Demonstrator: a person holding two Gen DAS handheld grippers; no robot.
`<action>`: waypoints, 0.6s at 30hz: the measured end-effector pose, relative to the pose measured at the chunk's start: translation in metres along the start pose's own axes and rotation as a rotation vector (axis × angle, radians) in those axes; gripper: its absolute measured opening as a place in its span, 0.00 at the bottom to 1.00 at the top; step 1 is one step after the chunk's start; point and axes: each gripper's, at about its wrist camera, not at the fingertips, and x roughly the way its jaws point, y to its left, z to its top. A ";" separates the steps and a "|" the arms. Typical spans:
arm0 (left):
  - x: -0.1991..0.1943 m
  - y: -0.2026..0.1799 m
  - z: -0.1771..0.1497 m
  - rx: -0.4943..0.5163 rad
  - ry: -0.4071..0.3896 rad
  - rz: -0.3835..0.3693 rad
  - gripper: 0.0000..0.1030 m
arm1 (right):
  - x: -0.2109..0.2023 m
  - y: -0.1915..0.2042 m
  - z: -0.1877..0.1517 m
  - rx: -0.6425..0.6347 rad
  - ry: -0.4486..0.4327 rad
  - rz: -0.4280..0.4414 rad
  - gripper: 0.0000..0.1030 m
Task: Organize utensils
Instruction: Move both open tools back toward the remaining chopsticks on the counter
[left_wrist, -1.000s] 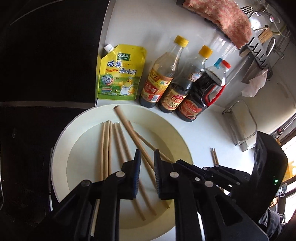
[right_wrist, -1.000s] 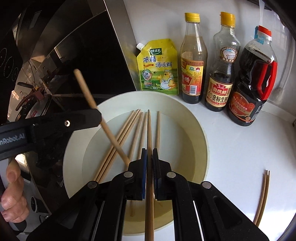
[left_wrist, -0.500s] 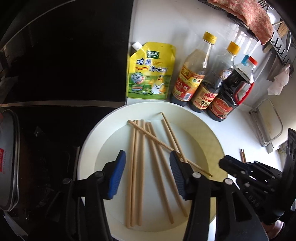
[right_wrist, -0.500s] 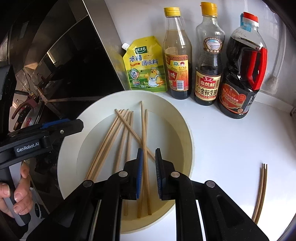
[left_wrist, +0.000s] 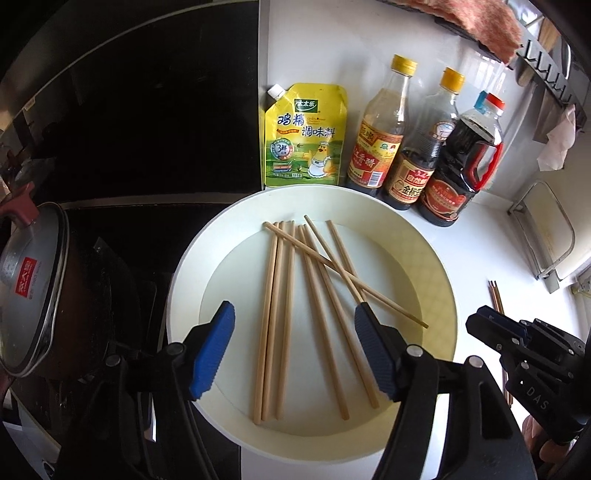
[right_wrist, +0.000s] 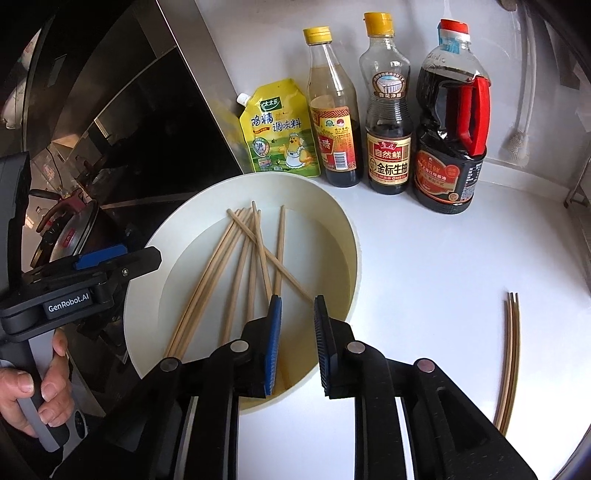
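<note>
A cream plate (left_wrist: 188, 277) (right_wrist: 295, 188) holds several light wooden chopsticks (left_wrist: 267, 314) (right_wrist: 242, 266), one lying crosswise over the others. My left gripper (left_wrist: 293, 317) hangs over the plate's near half. Its jaws are wide apart and still opening, with the chopsticks lying below and nothing held. My right gripper (right_wrist: 297, 301) is over the plate's right rim, jaws opening a little, and nothing is pinched between its pads. Each gripper shows in the other's view: the left gripper (right_wrist: 110, 266) and the right gripper (left_wrist: 517, 339). A darker chopstick pair (right_wrist: 511, 350) (left_wrist: 495, 295) lies on the white counter to the right.
Behind the plate stand a yellow seasoning pouch (left_wrist: 306, 136) and three sauce bottles (left_wrist: 384, 129) (left_wrist: 424, 147) (left_wrist: 461, 162). A black stove with a lidded pot (left_wrist: 33, 280) is at the left. A wire rack (left_wrist: 546, 236) sits at the right edge.
Both grippers let go of the chopsticks they held, which now lie on the plate. Both sets of jaws widened, the left far more. The right gripper drew back toward the plate's right rim.
</note>
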 end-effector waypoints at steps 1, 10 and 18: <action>-0.004 -0.003 -0.002 0.003 -0.006 -0.001 0.67 | -0.004 -0.001 -0.002 0.003 -0.004 0.000 0.18; -0.024 -0.039 -0.018 0.032 -0.027 -0.009 0.71 | -0.037 -0.019 -0.024 0.022 -0.028 -0.015 0.23; -0.026 -0.094 -0.033 0.084 -0.011 -0.050 0.71 | -0.067 -0.060 -0.046 0.061 -0.023 -0.061 0.30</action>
